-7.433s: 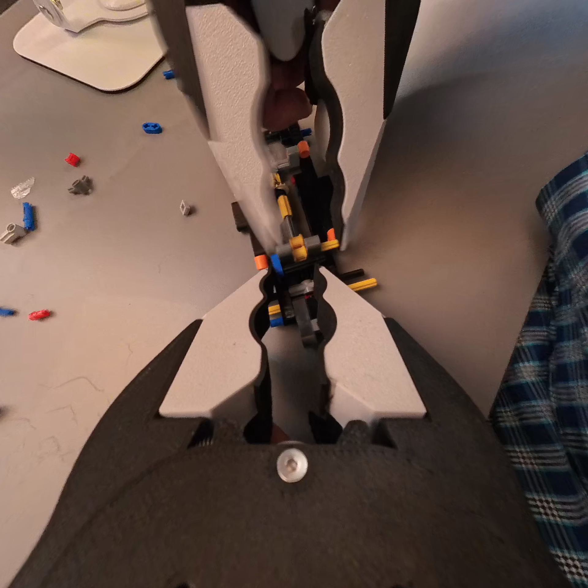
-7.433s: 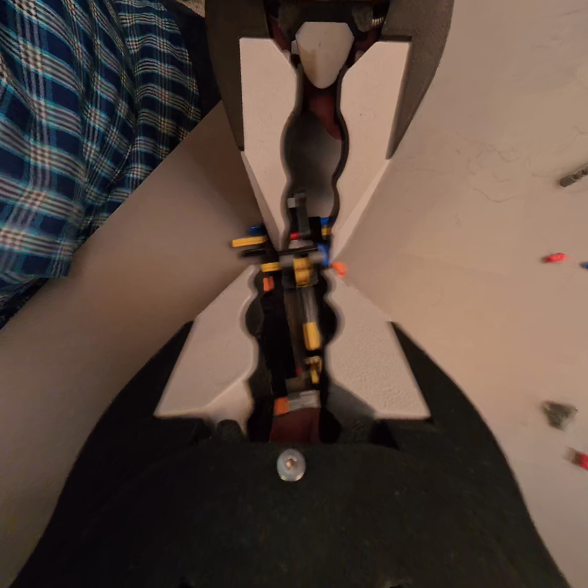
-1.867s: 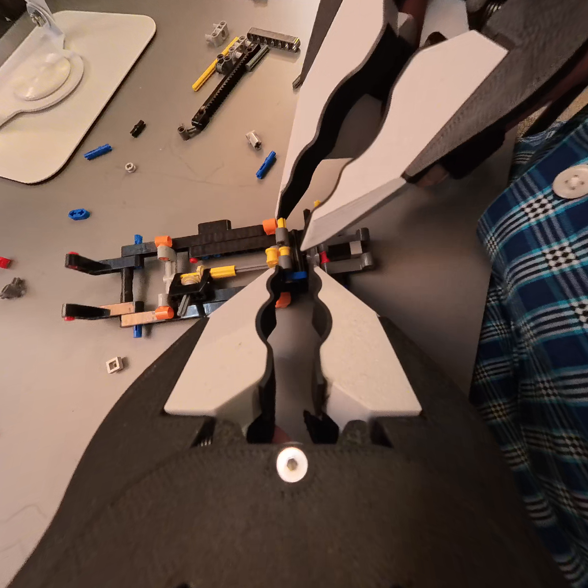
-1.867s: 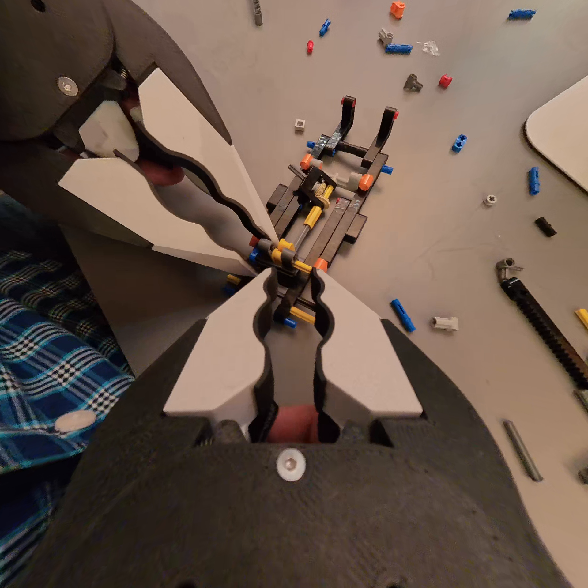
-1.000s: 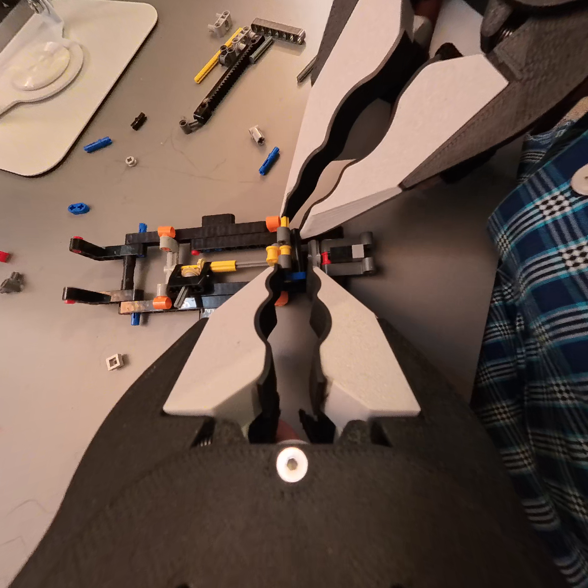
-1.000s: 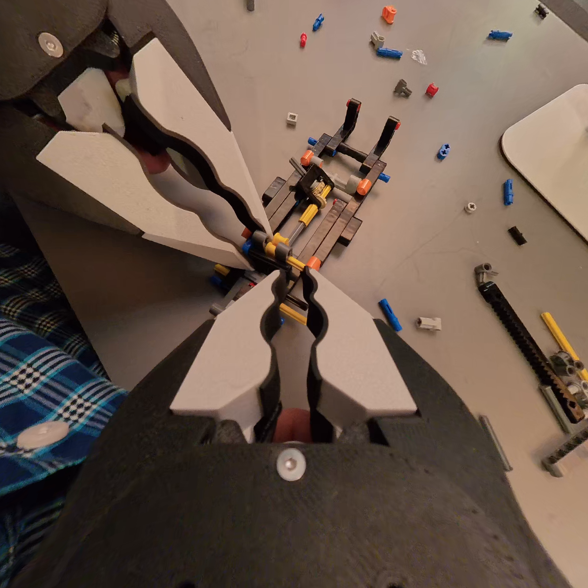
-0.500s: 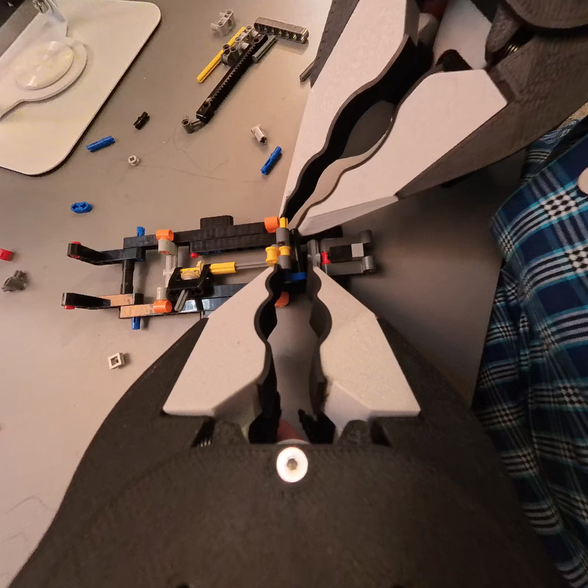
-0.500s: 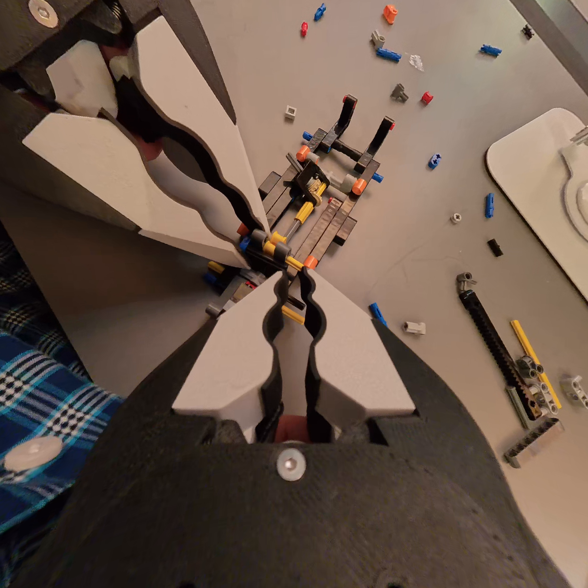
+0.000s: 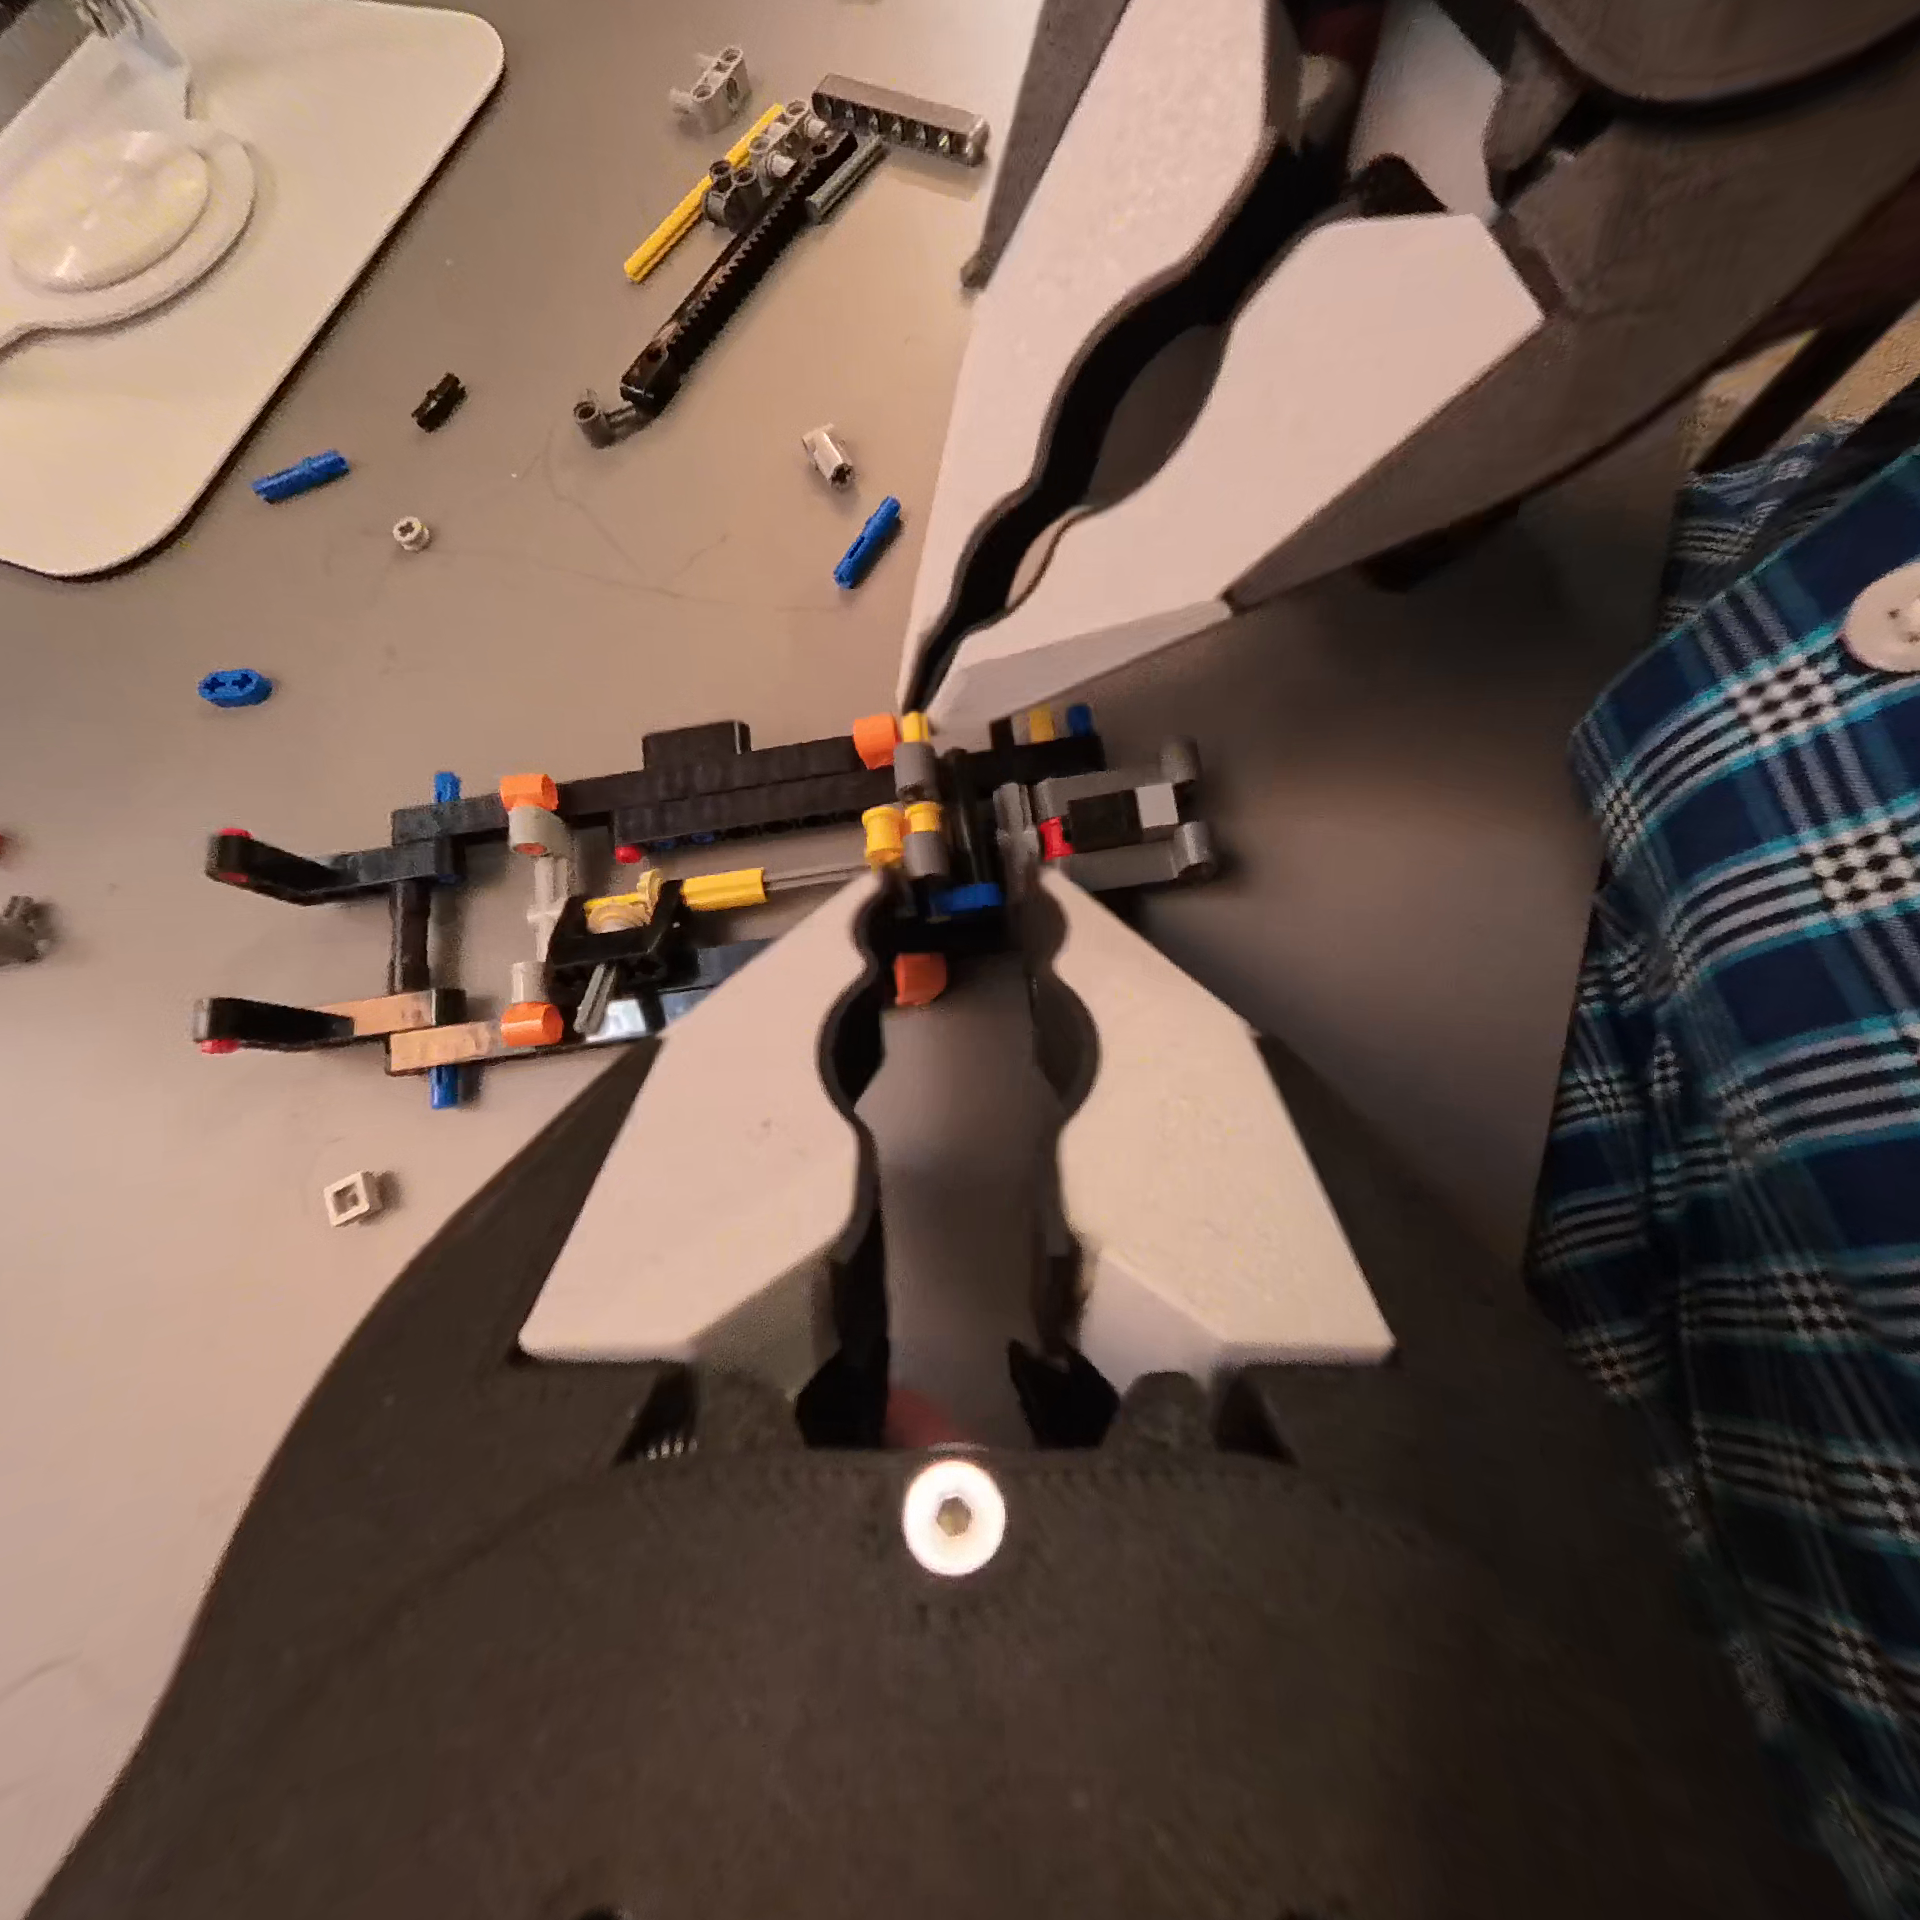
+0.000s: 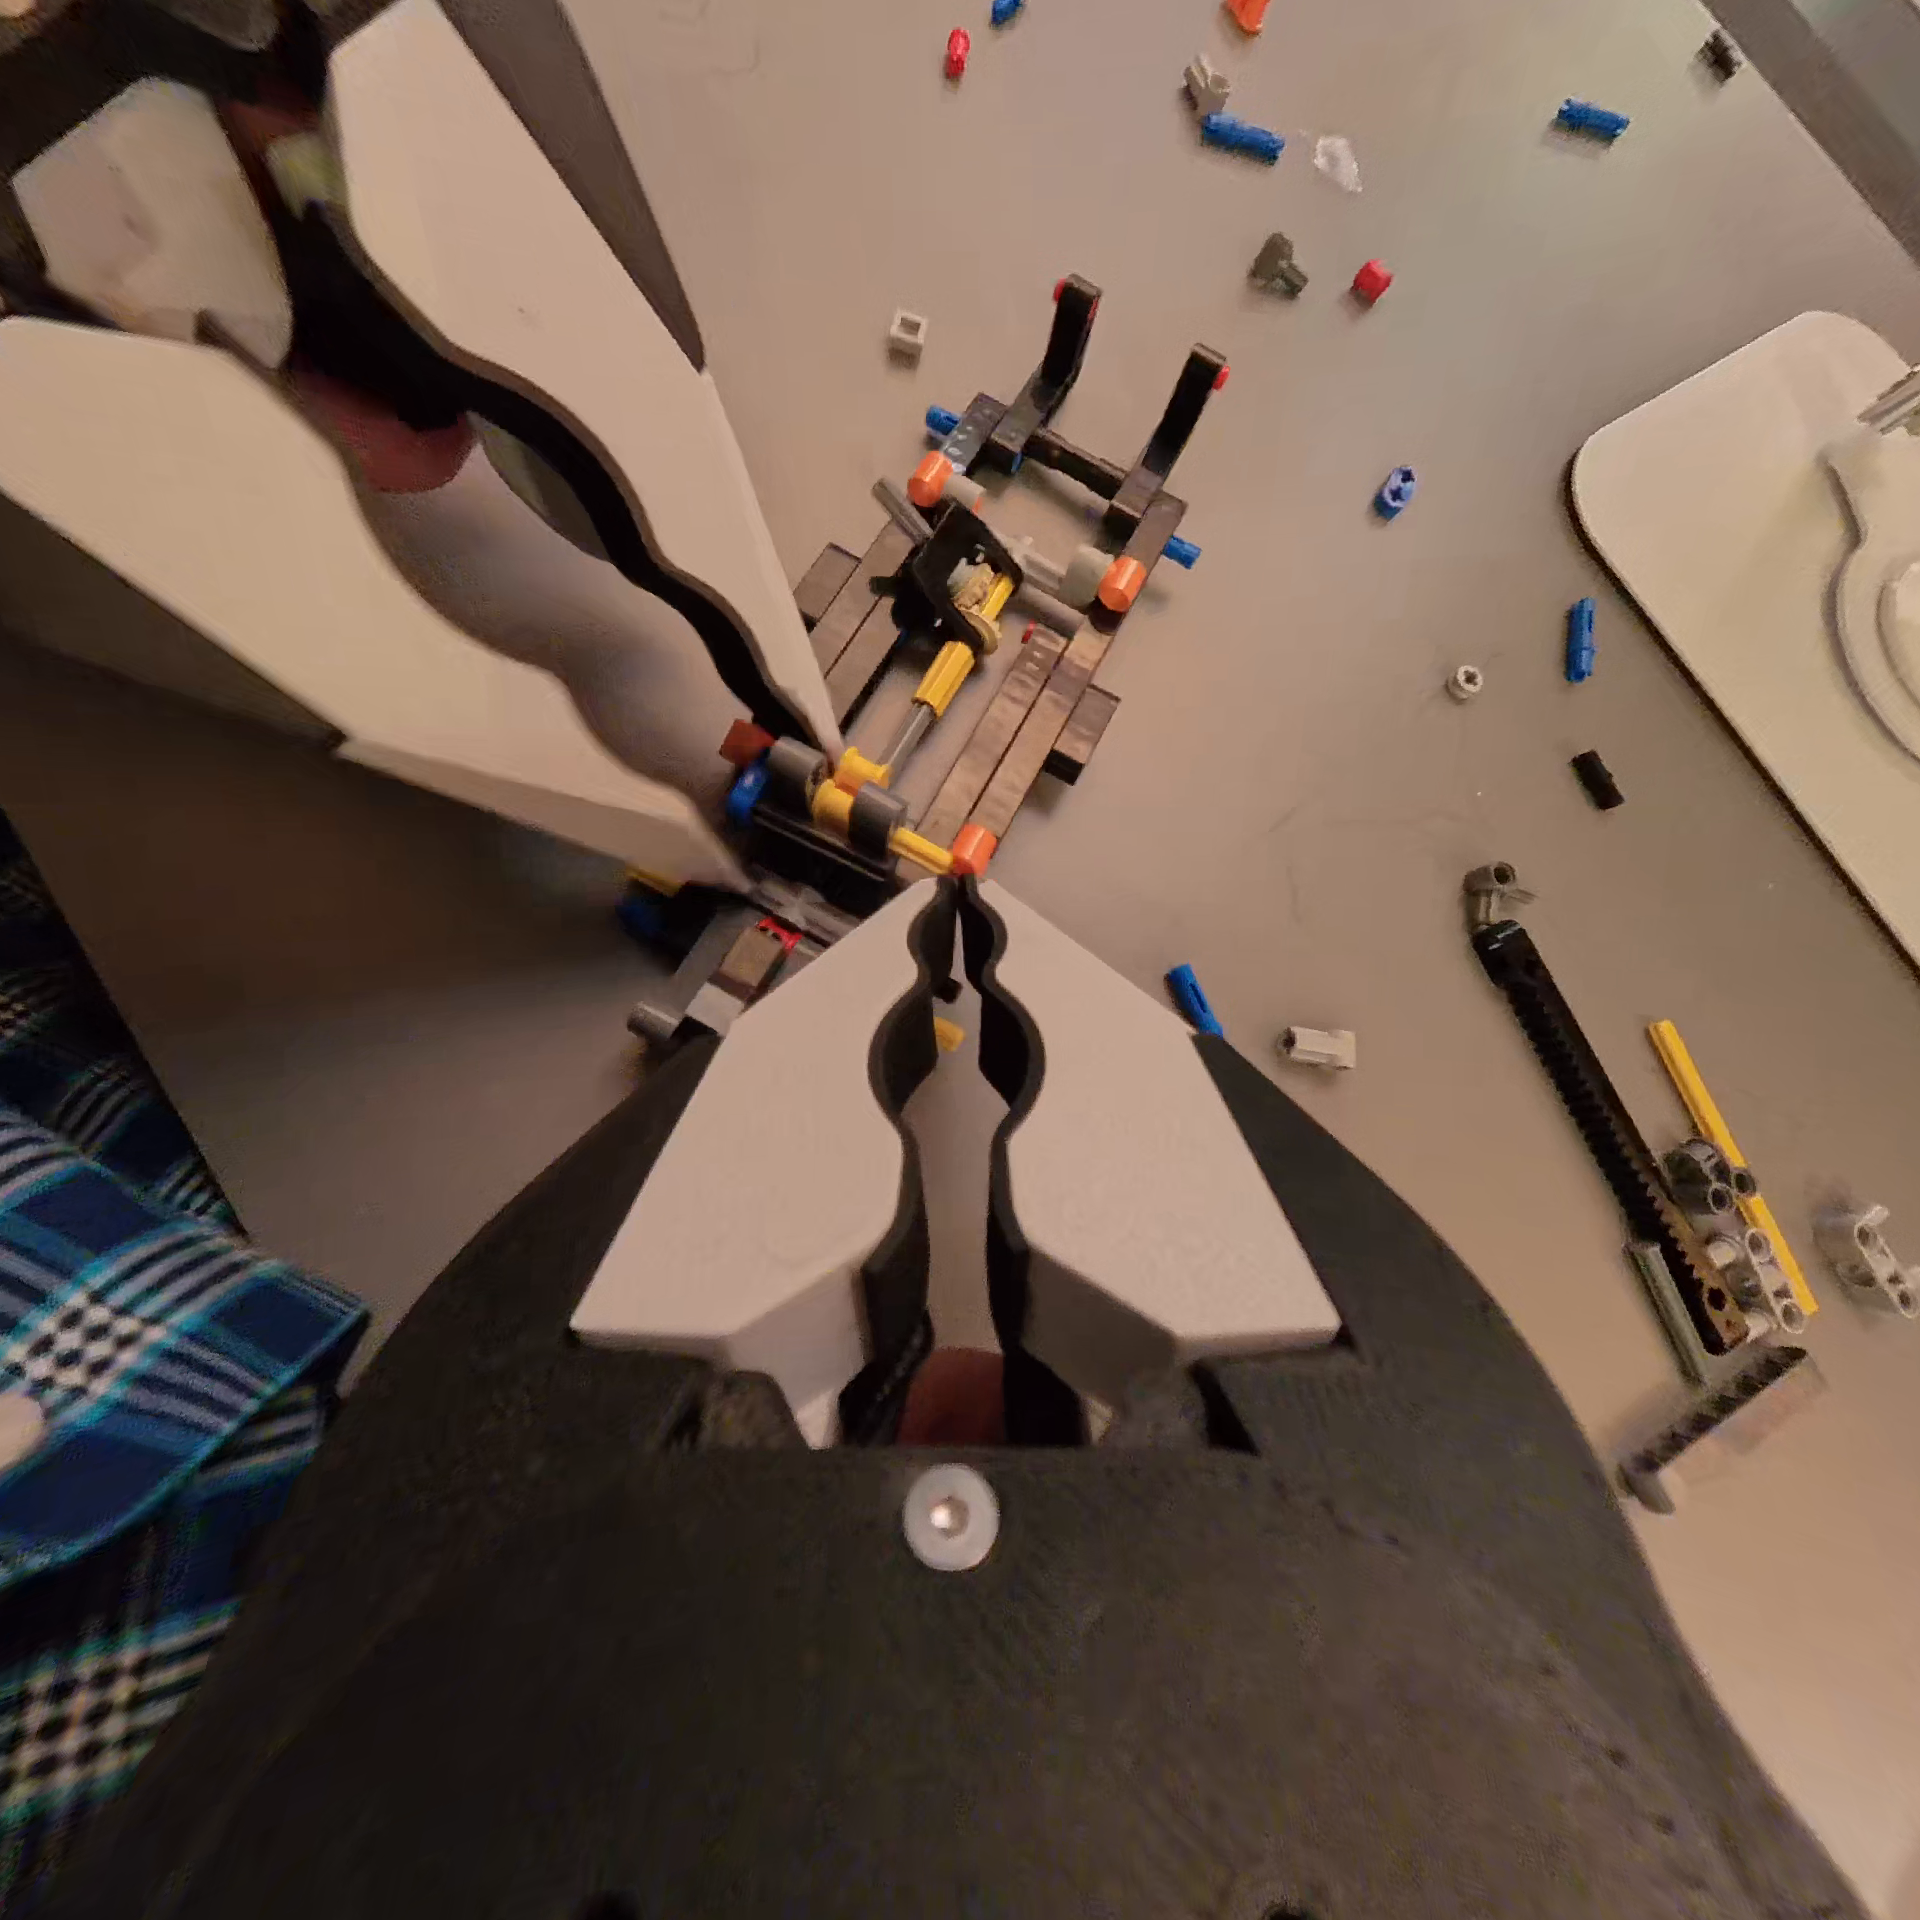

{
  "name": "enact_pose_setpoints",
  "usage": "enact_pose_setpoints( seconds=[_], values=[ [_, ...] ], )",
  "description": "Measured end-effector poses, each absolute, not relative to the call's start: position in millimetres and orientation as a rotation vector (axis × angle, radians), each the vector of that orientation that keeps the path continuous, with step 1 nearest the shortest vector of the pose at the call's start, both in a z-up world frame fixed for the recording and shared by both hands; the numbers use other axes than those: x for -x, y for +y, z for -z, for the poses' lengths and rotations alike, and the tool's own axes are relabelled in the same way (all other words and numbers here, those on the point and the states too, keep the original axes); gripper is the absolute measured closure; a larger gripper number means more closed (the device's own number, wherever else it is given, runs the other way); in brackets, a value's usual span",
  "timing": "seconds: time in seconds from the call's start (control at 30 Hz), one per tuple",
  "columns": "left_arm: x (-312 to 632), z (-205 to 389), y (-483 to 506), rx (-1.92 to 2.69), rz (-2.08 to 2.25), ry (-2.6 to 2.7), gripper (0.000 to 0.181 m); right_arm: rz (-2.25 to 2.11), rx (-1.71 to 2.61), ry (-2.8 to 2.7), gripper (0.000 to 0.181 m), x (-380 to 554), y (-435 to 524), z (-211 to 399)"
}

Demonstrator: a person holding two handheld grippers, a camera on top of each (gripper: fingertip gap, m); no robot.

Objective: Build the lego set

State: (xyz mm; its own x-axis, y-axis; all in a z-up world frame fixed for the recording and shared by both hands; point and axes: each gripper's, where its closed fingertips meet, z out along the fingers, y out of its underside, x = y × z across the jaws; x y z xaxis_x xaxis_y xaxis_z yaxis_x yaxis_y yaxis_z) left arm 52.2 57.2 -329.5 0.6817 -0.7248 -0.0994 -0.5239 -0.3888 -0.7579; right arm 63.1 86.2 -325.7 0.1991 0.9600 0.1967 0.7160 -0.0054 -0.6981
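Note:
The lego chassis (image 9: 727,800) is a long black frame with orange bushes, a yellow shaft and two black prongs at its far end. It lies flat on the grey table. My left gripper (image 9: 961,894) is shut on the chassis's black cross section, beside a blue pin. My right gripper (image 10: 951,883) is shut, its tips pinching the end of the yellow axle (image 10: 920,850) next to an orange bush. The chassis (image 10: 1039,707) stretches away from both grippers. The left gripper (image 10: 779,810) enters from the upper left, and the right gripper (image 9: 920,717) from the upper right.
A white board (image 9: 260,260) lies at the table's far corner. A black gear rack with a yellow axle and grey beams (image 10: 1590,1091) lies to the right. Loose blue pins (image 9: 868,540) and small grey pieces (image 9: 353,1195) are scattered around. A person's plaid shirt (image 9: 1766,1039) is close by. Only a small space, under 4 cm, lies between the two pairs of fingers.
The chassis, earlier held end to end between both grippers, now lies on the table. The right gripper's fingers have narrowed from around the frame onto the yellow axle end. The left grip is unchanged.

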Motion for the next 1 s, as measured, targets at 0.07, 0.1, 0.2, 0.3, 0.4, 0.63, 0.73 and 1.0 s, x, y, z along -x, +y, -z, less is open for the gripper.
enact_pose_setpoints(
  seconds=[0.07, 0.1, 0.2, 0.3, 0.4, 0.63, 0.73, 1.0],
  values=[
    [-46, 322, 57, 2.077, 0.316, 0.933, 0.143, -0.456, 1.775, -1.556, 0.181, -65, 91, 321],
    [-42, 318, 57, 2.076, 0.326, 0.914, 0.142, -0.462, 1.783, -1.548, 0.181, -67, 92, 321],
    [-36, 319, 50, 2.088, 0.332, 0.921, 0.143, -0.508, 1.799, -1.552, 0.181, -68, 86, 321],
    [-38, 323, 47, 2.072, 0.306, 0.916, 0.151, -0.515, 1.797, -1.533, 0.18, -67, 85, 319],
    [-42, 321, 51, 2.033, 0.252, 0.914, 0.158, -0.54, 1.807, -1.529, 0.178, -65, 83, 319],
    [-47, 324, 56, 2.029, 0.22, 0.9, 0.167, -0.543, 1.796, -1.548, 0.179, -61, 78, 324],
    [-47, 324, 57, 2.038, 0.235, 0.892, 0.167, -0.553, 1.797, -1.546, 0.178, -61, 78, 325],
    [-47, 326, 58, 2.053, 0.249, 0.886, 0.167, -0.644, 1.788, -1.561, 0.171, -61, 73, 319]
  ],
)
